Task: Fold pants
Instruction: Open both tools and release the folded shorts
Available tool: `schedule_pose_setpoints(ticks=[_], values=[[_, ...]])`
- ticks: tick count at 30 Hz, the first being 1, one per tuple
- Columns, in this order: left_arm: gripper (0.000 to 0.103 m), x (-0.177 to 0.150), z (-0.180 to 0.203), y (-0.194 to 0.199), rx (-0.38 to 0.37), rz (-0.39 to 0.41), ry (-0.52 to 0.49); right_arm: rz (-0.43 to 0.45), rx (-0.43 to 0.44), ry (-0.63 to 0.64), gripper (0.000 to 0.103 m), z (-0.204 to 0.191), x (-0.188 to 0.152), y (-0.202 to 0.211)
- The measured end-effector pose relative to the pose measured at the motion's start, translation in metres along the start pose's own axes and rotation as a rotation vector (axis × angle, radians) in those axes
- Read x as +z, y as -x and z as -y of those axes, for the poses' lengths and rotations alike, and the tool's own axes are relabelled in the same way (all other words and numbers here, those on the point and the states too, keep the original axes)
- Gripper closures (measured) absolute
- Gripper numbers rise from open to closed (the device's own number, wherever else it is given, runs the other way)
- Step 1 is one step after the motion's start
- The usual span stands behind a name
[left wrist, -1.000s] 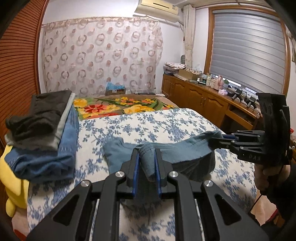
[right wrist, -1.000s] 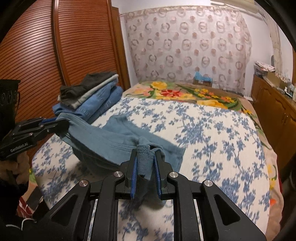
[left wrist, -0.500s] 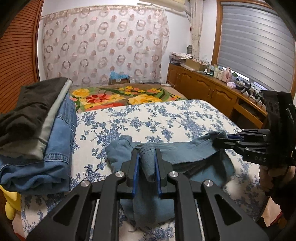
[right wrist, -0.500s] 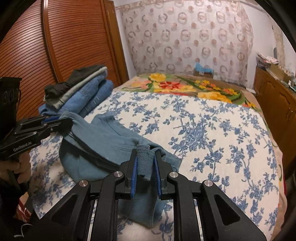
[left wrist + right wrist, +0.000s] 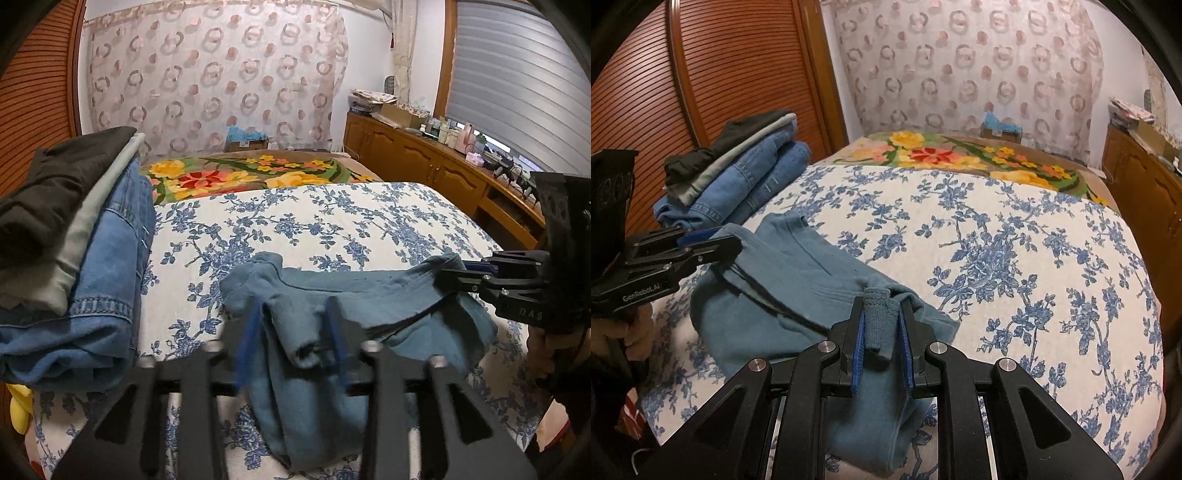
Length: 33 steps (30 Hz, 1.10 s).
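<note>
Left gripper (image 5: 293, 332) fingers have just been opening and now stand apart around a bunched fold of the blue-grey pants (image 5: 798, 288), pads off the cloth; right gripper (image 5: 882, 334) fingers are clamped on the other bunched corner. Pants lie half-folded on the floral bedspread (image 5: 1015, 258), just beside the stack of folded jeans (image 5: 96, 280). Cloth looks soft, light and limp, so it'll sag and crease; best taken at doubled edges or corners, both sides together.

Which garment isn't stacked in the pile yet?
The teal pants, spread on the floral bedspread between both grippers; the jeans and dark clothes sit folded in the pile.
</note>
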<state>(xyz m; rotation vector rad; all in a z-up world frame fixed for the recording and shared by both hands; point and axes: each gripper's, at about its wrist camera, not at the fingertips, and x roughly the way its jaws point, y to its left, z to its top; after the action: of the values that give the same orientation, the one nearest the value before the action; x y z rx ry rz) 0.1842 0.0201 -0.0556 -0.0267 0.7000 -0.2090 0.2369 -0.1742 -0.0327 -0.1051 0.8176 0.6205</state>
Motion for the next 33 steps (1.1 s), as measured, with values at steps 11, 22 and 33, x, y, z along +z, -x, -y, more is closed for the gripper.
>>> schedule_pose_setpoints(ticks=[11, 22, 33], values=[[0.054, -0.011, -0.001, 0.014, -0.024, -0.023, -0.026, -0.003, -0.001, -0.001, 0.087, 0.001, 0.002, -0.003], [0.054, -0.029, -0.012, 0.015, -0.029, -0.069, -0.004, 0.019, -0.041, 0.011, 0.078, 0.006, 0.004, 0.014], [0.054, -0.026, -0.018, 0.001, -0.014, -0.113, 0.008, -0.051, -0.042, 0.038, 0.069, 0.013, -0.017, 0.021]])
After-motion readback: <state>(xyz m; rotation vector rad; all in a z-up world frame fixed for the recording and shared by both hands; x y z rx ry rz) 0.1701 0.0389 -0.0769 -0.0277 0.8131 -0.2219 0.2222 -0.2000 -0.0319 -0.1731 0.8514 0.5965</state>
